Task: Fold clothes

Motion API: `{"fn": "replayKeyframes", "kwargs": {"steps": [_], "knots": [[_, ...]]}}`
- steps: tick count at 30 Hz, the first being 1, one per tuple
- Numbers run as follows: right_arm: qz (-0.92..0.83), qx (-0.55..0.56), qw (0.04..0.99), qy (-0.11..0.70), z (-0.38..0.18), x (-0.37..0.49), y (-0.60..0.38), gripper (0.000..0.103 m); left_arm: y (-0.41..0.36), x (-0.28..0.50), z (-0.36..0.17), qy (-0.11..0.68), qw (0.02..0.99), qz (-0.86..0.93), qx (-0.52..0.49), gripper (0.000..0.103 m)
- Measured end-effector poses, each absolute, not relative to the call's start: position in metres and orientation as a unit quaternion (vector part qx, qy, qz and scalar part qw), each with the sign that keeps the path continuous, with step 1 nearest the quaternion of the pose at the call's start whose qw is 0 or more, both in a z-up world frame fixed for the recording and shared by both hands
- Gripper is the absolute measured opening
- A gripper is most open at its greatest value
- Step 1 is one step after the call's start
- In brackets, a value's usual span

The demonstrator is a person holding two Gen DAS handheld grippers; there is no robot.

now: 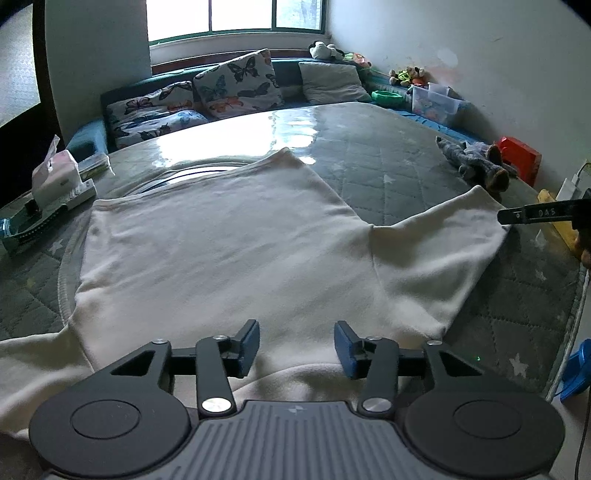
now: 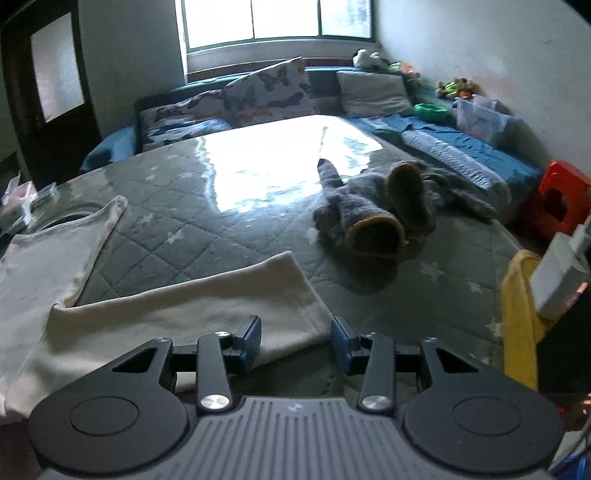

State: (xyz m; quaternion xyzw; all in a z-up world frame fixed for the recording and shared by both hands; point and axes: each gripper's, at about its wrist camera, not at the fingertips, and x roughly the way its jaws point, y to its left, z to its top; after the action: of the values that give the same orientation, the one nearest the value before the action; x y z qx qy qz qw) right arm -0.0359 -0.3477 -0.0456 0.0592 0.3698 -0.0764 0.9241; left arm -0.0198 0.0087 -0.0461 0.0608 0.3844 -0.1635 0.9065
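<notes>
Jaws on your left gripper [image 1: 296, 349] and right gripper [image 2: 295, 343] stand parted and empty above the cream shirt [image 1: 221, 236], which lies flat on the desk [image 1: 406, 158] with one sleeve [image 2: 192, 306] out, so folding remains.

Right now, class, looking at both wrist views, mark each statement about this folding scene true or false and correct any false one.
1. The white garment lies spread on the quilted table cover. True.
2. The left gripper is clamped shut on the cloth. False: its jaws stand apart with nothing pinched between them.
3. A grey knitted garment lies beyond the white sleeve. True.
4. The right gripper holds the grey garment. False: it is open, over the sleeve's end.
5. Butterfly-print cushions sit below the window. True.
</notes>
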Motion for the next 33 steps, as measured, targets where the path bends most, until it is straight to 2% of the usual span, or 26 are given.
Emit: {"fn": "replayKeyframes", "kwargs": {"steps": [6, 8, 10, 12, 17, 24, 33], "knots": [[-0.085, 0.074, 0.923, 0.368, -0.052, -0.037, -0.353, 0.042, 0.008, -0.02, -0.048, 0.389, 0.905, -0.161, 0.064, 0.054], [-0.077, 0.073, 0.925, 0.364, -0.053, -0.036, -0.352, 0.039, 0.008, -0.02, -0.048, 0.39, 0.905, -0.16, 0.064, 0.054], [-0.074, 0.068, 0.927, 0.361, -0.053, -0.033, -0.351, 0.017, 0.007, -0.02, -0.048, 0.39, 0.904, -0.16, 0.064, 0.054], [-0.065, 0.08, 0.927, 0.36, -0.052, -0.032, -0.353, 0.008, 0.007, -0.021, -0.049, 0.391, 0.904, -0.159, 0.064, 0.054], [-0.045, 0.096, 0.935, 0.34, -0.035, -0.037, -0.352, 0.007, 0.008, -0.022, -0.05, 0.392, 0.903, -0.16, 0.065, 0.055], [0.048, 0.123, 0.945, 0.3, 0.023, -0.041, -0.333, 0.007, 0.007, -0.023, -0.05, 0.391, 0.903, -0.162, 0.07, 0.057], [0.206, 0.09, 0.935, 0.274, 0.088, -0.027, -0.24, 0.007, 0.04, -0.037, -0.041, 0.376, 0.914, -0.139, 0.054, 0.057]]}}
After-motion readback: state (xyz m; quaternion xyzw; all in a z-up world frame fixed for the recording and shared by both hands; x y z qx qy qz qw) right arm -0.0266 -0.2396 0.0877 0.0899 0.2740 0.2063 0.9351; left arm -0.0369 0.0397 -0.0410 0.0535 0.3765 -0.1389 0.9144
